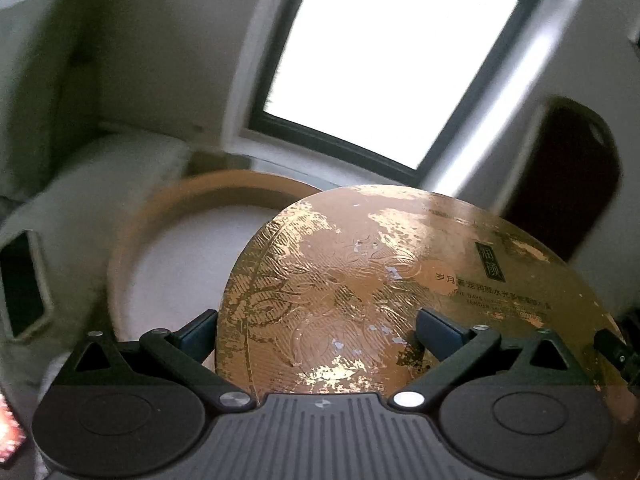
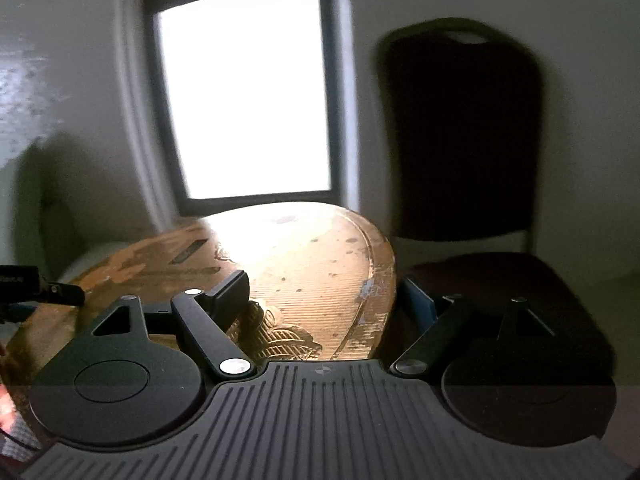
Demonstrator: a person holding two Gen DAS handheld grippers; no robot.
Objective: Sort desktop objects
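Observation:
A round golden lid [image 1: 360,280] with an embossed flower pattern and Chinese print fills the left wrist view, tilted up in the air. My left gripper [image 1: 316,330] is shut on its left edge, one finger on each face. The lid also shows in the right wrist view [image 2: 304,264], where my right gripper [image 2: 320,300] is shut on its right edge. Behind the lid, the round golden box base [image 1: 180,248] with a white inside stands open on the pale tabletop [image 1: 80,208].
A dark phone [image 1: 22,284] lies at the left on the table. A dark chair [image 2: 464,140] stands at the right. A bright window [image 1: 392,56] is in the wall behind. The other gripper's tip [image 2: 48,292] shows at the left.

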